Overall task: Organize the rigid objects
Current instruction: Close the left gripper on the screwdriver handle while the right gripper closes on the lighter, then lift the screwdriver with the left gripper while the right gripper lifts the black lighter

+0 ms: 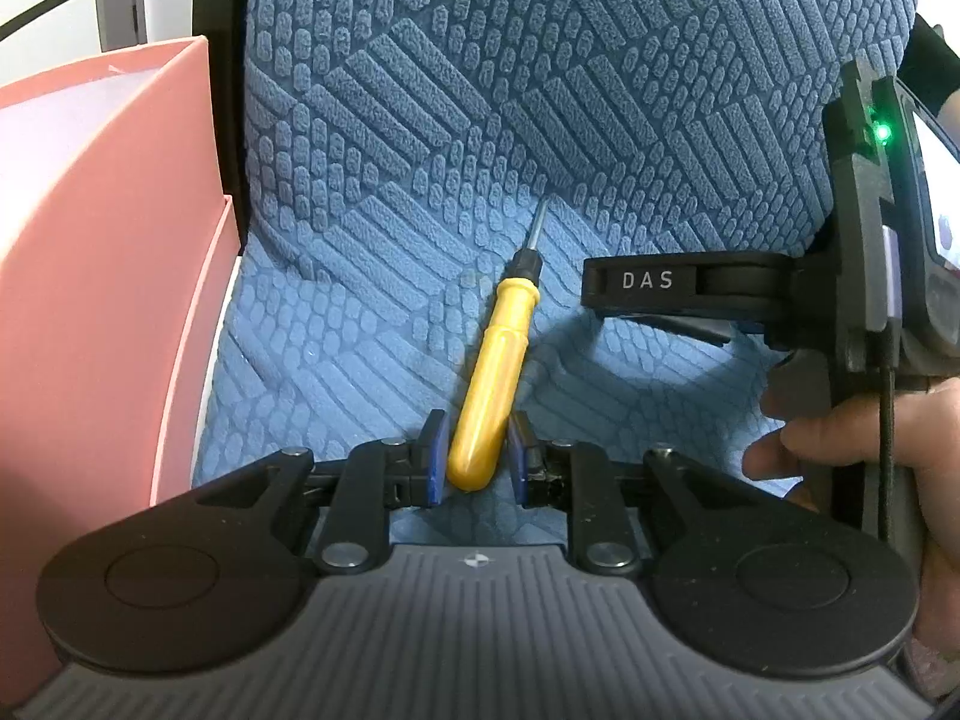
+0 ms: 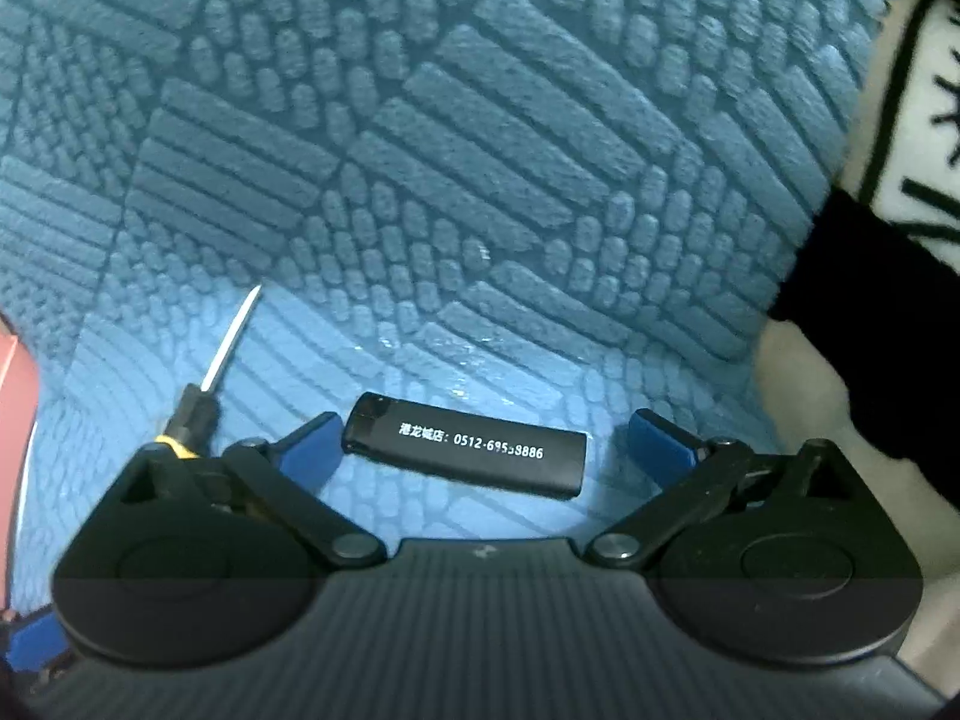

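- Left gripper: blue pads closed narrow about the butt of the yellow screwdriver; whether they truly press is hard to judge.
- The screwdriver lies on the blue textured cloth, shaft toward the far side.
- Right gripper: jaws spread wide, holding nothing, the black lighter flat on the cloth between them, touching neither pad.
- A pink box stands at the cloth's left edge.
- A hand grips the right tool.
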